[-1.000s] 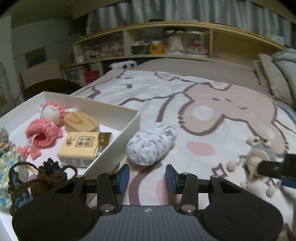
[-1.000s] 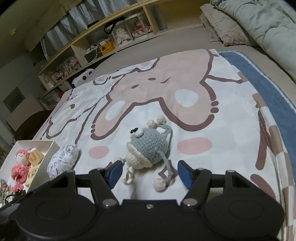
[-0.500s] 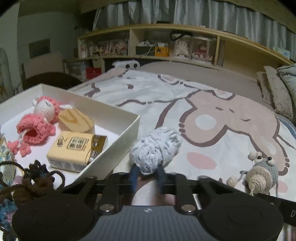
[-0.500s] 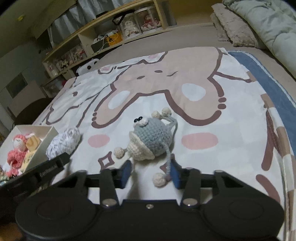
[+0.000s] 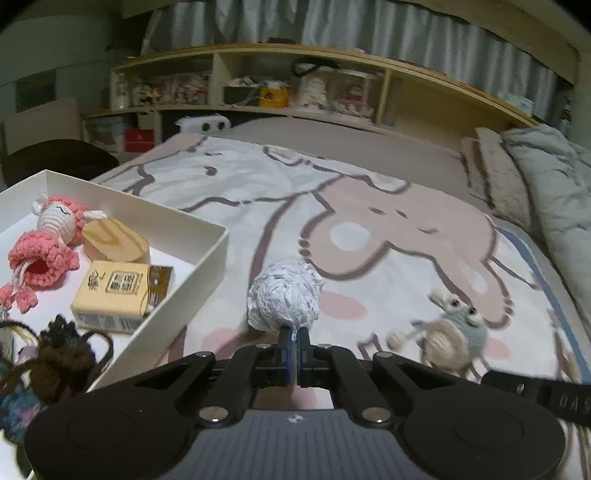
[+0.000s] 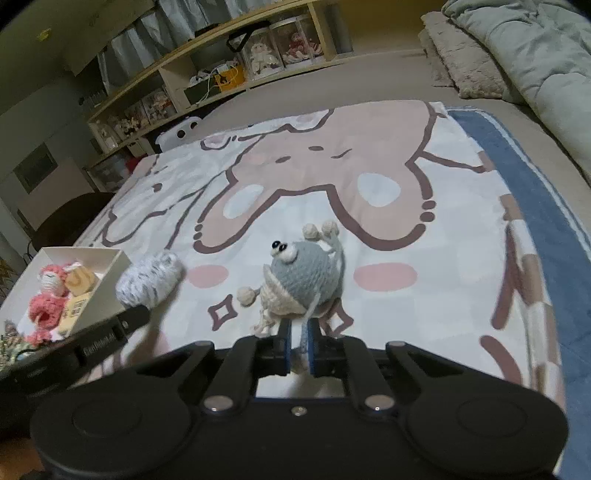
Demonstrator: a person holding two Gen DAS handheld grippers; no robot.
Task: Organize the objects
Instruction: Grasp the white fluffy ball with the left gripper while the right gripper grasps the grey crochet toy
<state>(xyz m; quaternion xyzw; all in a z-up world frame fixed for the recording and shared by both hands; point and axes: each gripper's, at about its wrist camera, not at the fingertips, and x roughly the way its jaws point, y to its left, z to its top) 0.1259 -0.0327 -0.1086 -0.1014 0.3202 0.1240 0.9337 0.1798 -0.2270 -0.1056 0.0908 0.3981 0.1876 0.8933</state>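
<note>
Both claws have been closed since the earlier frames. Grey yarn ball [image 5: 283, 297] is pinched by the left claw [image 5: 294, 341]. Crochet crab [image 6: 303, 282] is pinched by the right claw [image 6: 299, 347].

A bedroom in a home. Ahead of the jaws spreads a bed [image 5: 369, 155] under a cartoon-print blanket [image 6: 332, 177], and to the right of them lie a fuzzy pillow [image 6: 465, 70] and a grey quilted duvet [image 6: 535, 48]. Beyond the bed, far ahead of the jaws, a low wooden shelf unit [image 5: 406, 96] holds clear jars, dolls and small clutter, with grey curtains [image 5: 369, 33] hanging above it. Left of the jaws sits a dark chair [image 5: 55, 158].
</note>
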